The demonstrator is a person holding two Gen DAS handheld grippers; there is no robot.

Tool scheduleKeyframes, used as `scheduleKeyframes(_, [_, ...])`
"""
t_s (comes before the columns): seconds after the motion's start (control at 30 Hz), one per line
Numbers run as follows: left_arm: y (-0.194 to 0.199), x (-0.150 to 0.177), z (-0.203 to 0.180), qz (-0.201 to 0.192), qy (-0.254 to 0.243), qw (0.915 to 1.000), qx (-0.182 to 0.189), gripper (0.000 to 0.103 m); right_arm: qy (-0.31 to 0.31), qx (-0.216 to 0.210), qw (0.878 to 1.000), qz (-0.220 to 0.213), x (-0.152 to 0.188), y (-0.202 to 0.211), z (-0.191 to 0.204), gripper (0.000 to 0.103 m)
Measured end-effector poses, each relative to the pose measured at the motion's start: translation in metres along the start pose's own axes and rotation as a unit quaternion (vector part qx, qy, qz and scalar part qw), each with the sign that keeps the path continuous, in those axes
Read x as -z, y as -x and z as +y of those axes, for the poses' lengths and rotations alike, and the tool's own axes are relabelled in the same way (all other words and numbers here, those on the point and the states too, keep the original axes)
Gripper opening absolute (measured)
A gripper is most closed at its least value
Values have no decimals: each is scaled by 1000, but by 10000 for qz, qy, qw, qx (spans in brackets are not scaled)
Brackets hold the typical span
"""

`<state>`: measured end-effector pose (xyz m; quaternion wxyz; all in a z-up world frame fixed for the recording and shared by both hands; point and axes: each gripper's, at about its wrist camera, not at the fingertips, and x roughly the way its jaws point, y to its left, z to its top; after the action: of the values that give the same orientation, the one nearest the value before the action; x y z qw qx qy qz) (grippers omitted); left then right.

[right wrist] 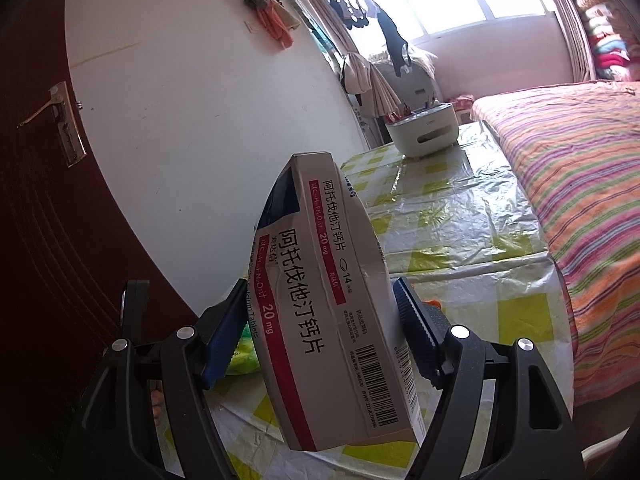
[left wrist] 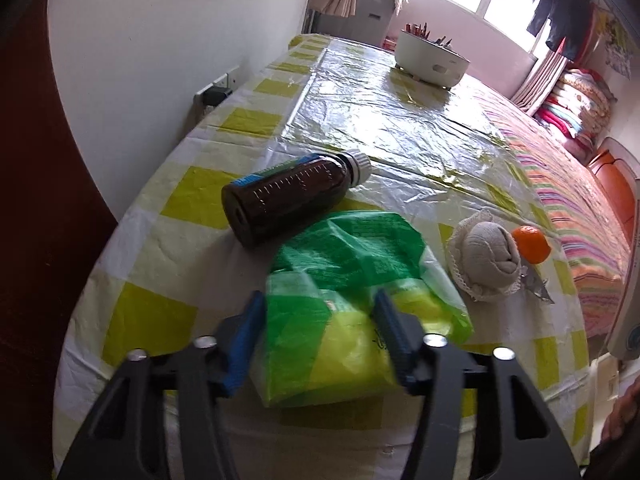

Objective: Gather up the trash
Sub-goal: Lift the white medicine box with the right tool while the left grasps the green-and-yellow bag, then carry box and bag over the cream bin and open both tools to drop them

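The left gripper [left wrist: 320,324] points down at a green plastic bag [left wrist: 352,280] lying crumpled on the surface [left wrist: 160,312], which is covered with a yellow-and-white checked cloth under clear plastic. Its blue fingers [left wrist: 244,344] stand either side of the near end of the bag with the plastic bunched between them; whether they press on it or only bracket it I cannot tell. Just beyond the bag a brown bottle [left wrist: 288,196] with a white cap lies on its side. To the right of the bag sits a rolled grey sock [left wrist: 492,256] on a lace mat, with an orange [left wrist: 532,244] touching it behind. A white round pot [left wrist: 432,60] stands at the far end. The right gripper [right wrist: 320,328] is raised above the near edge of the surface and pinches a grey-and-red medicine box [right wrist: 320,300] by its sides, the box standing on end and tilted. A striped bed [right wrist: 580,184] lies alongside to the right.
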<state>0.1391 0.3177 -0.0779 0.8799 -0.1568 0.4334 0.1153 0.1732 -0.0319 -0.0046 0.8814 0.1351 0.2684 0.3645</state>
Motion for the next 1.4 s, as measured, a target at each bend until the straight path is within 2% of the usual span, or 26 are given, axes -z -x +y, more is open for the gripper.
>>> scheduleKeyframes(0.07, [1, -1, 3, -31, 36, 10000, -2, 35, -15, -12, 10000, 5, 0, 2, 0, 71])
scheduleKeyframes(0.17, [5, -1, 7, -109, 135, 9998, 73, 24, -25, 3, 10000, -8, 0, 4, 0, 71])
scheduleKeyframes(0.37, [16, -1, -1, -328, 22, 9994, 114, 15, -32, 48, 10000, -35, 2, 11, -2, 71])
scheduleKeyframes(0.57, [43, -1, -10, -858, 4, 9960, 251, 12, -67, 107, 9999, -114, 3, 22, -4, 71])
scheduleKeyframes(0.73, [61, 0, -18, -1147, 34, 9926, 410, 12, -52, 154, 9996, -211, 3, 34, -2, 71])
scheduleKeyframes(1.4, [76, 14, -91, -1262, -540, 9856, 983, 12, -151, 799, 9947, -635, 12, 104, -26, 71])
